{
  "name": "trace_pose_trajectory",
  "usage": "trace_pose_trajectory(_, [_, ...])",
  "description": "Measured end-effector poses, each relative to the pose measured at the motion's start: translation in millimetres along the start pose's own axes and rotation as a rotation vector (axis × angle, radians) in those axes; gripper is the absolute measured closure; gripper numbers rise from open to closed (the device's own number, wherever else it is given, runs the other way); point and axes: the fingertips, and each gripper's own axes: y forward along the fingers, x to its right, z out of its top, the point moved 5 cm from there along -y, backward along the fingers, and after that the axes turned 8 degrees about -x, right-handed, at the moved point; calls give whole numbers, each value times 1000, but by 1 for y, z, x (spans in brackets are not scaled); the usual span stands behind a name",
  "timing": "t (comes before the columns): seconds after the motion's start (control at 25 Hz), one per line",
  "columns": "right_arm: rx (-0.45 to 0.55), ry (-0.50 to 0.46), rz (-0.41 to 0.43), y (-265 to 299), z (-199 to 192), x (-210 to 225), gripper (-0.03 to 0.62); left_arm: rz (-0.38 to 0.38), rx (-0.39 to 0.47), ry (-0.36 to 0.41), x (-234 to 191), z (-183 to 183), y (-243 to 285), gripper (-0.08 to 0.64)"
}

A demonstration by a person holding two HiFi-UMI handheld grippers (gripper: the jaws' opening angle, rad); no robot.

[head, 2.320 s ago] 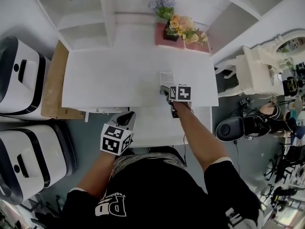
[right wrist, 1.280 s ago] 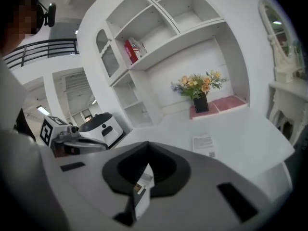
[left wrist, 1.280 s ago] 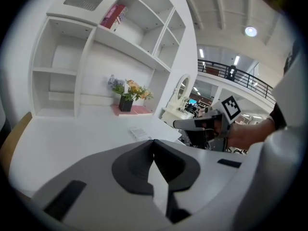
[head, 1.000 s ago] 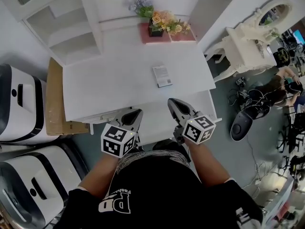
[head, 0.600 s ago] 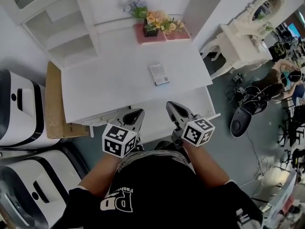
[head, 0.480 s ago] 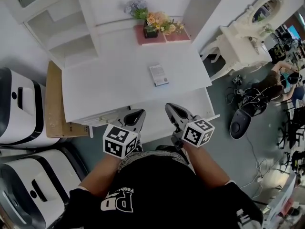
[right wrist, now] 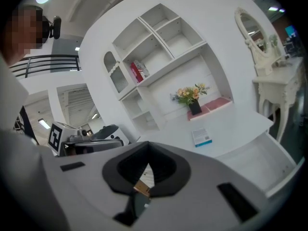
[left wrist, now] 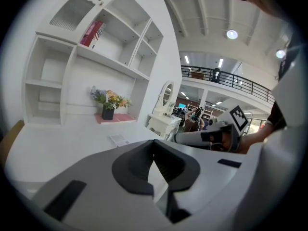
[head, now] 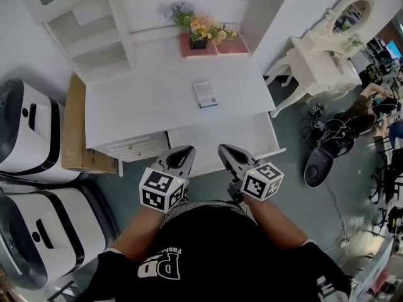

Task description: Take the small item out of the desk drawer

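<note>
Left tongs and right tongs are hovering shut, empty, at the person's waist. At twelve o'clock the drawer is standing open. Beyond it the small box is lying on the desk: removal looks done; next, probably pushing the drawer closed.

Desk white; small item white, teal band; mat pink; flowers yellow-orange; cardboard brown.
</note>
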Motion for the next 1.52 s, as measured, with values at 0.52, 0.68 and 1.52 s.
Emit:
trace_pose_trajectory(0.52, [-13,-102,105,-101,-61,-25,586,51,3,-11,117,-58,-21,545])
trace_pose_trajectory(0.68, [16,-75,123,-133,-73,-28,586,76,24,-14,146,-72,-35,545])
trace_pose_trajectory(1.52, [74,-50,96,-173,-90,-65,586,90,25,70,178,-73,-86,545])
